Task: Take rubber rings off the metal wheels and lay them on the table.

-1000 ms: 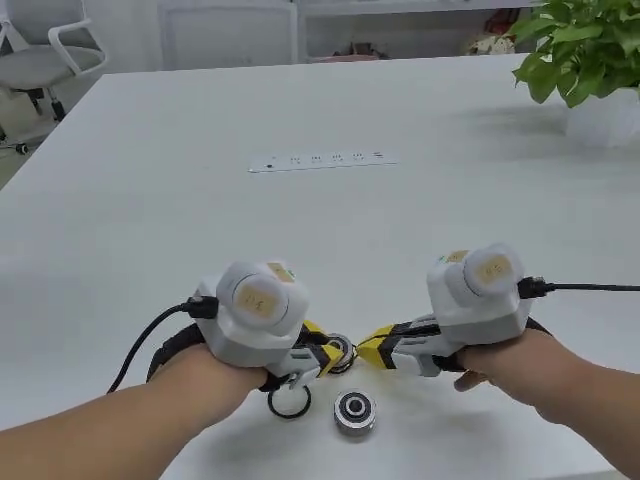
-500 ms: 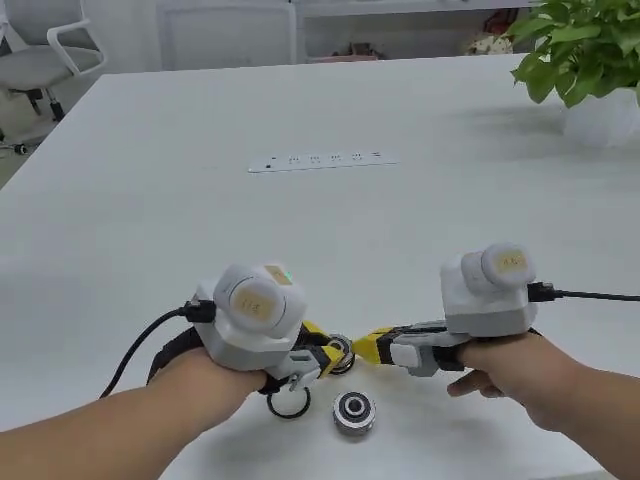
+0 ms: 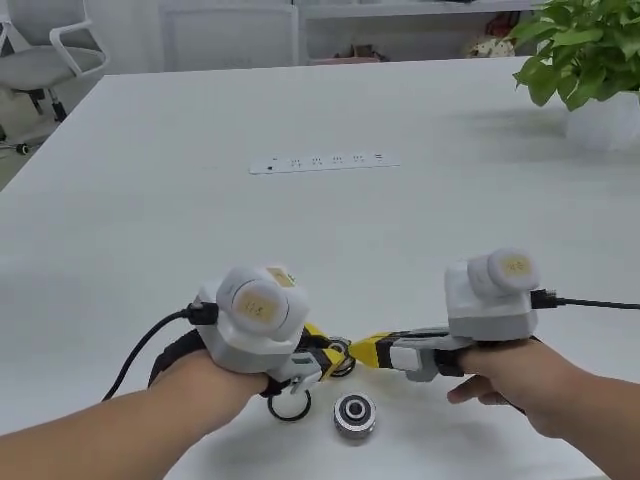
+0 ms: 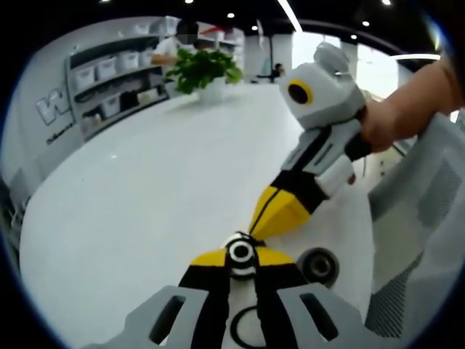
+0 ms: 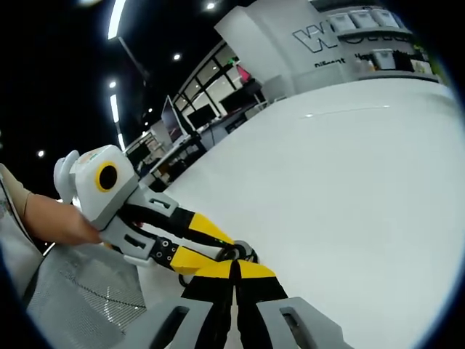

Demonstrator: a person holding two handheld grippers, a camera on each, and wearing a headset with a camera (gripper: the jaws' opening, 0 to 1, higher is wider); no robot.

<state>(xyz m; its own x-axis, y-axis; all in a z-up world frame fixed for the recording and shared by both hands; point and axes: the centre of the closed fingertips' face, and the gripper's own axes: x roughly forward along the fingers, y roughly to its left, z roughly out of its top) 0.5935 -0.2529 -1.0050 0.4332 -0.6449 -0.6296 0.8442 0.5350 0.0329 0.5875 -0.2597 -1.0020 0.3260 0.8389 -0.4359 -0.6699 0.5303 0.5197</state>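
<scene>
Now left claw (image 4: 240, 259) grips a metal wheel (image 4: 240, 251); right claw (image 5: 234, 263) pinched shut against it.

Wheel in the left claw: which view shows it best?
Left gripper view: the wheel sits face-on in the left claw. The head view shows it half hidden between both claws; the right gripper view catches part, beyond the right claw.

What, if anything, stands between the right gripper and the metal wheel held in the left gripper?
Nothing visible does. The right gripper, tips shut, touches the metal wheel clamped in the left gripper. The loose rubber ring and the second wheel lie on the table, off that line.
</scene>
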